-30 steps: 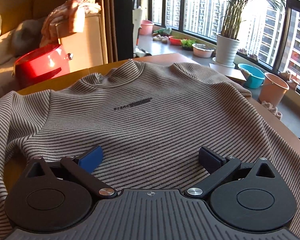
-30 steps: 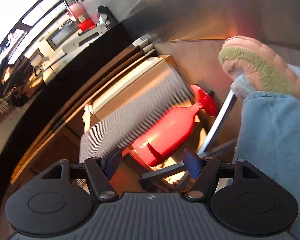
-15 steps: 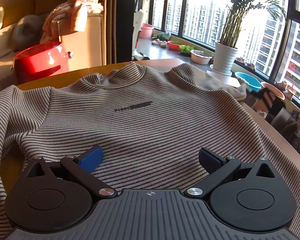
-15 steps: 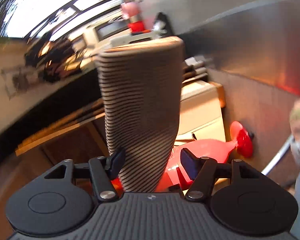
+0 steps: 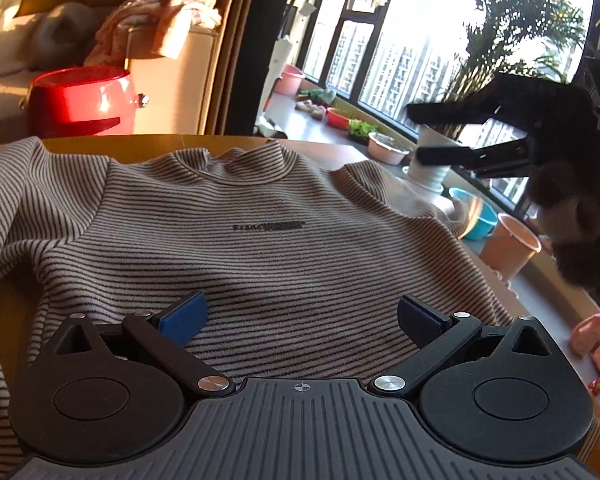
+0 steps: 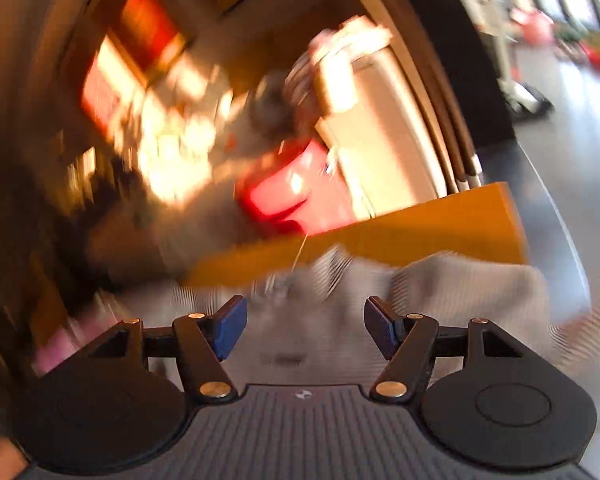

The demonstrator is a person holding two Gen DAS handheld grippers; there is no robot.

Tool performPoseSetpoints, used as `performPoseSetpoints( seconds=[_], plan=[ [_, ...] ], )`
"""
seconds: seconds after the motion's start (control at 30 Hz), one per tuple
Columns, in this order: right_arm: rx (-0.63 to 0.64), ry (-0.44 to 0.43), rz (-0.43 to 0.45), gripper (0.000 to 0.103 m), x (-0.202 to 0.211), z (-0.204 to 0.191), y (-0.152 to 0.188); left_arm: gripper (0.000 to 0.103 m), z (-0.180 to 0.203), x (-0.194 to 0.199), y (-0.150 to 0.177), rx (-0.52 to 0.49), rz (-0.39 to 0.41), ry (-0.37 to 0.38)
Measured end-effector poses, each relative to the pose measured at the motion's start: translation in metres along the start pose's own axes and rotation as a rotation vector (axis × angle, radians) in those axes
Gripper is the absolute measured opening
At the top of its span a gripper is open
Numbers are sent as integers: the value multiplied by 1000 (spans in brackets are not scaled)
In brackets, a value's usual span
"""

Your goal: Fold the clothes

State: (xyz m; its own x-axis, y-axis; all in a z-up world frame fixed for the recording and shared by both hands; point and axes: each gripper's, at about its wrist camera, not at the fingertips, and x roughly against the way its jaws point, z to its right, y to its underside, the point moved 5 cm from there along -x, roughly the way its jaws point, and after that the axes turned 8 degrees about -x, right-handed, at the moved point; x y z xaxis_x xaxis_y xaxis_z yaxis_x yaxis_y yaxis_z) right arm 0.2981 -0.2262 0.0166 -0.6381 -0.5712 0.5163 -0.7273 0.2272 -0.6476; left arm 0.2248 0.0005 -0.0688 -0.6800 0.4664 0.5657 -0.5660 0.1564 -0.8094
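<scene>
A red container (image 5: 80, 100) is seen at the far left, beyond the bench (image 5: 148, 142), with a heap of pinkish clothes (image 5: 160, 20) piled on a cream cabinet beside it. A striped sweater (image 5: 260, 240) is spread flat, front up, across the wooden bench, its collar turned toward the far edge and its left sleeve draped over the near left edge. The left hand-held gripper (image 5: 300, 316) is held low above the sweater's lower part, its blue pads spread wide with nothing pinched between them. To the right, the right hand-held gripper (image 5: 428, 134) is raised in the air against the window, near a potted plant (image 5: 432, 160). In its own blurred view its jaws are opening, nothing is caught between them, and the sweater (image 6: 440, 292) is seen below.
</scene>
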Motion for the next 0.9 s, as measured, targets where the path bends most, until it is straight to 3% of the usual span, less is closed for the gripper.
performPoseSetpoints(
  seconds=[0.1, 0.17, 0.33, 0.4, 0.5, 0.67, 0.8, 0.9],
  plan=[
    [-8, 51, 25, 63, 5, -10, 8, 103, 1, -1, 0, -4, -2, -4],
    [-136, 51, 93, 63, 32, 12, 1, 103, 2, -1, 0, -9, -5, -8],
    [-555, 108, 154, 64, 78, 121, 31, 103, 2, -1, 0, -2, -2, -4],
    [-708, 115, 150, 74, 83, 163, 64, 103, 2, -1, 0, -5, -3, -6],
    [-961, 32, 147, 80, 92, 216, 118, 103, 3, -2, 0, -15, -8, -13],
    [-1335, -229, 181, 82, 70, 270, 197, 103, 4, -3, 0, -25, -15, -19],
    [-1477, -372, 180, 82, 34, 281, 227, 103, 7, -5, 0, -47, -27, -35],
    [-1533, -492, 187, 83, 10, 284, 229, 103, 11, -8, 0, -81, -45, -59]
  ],
)
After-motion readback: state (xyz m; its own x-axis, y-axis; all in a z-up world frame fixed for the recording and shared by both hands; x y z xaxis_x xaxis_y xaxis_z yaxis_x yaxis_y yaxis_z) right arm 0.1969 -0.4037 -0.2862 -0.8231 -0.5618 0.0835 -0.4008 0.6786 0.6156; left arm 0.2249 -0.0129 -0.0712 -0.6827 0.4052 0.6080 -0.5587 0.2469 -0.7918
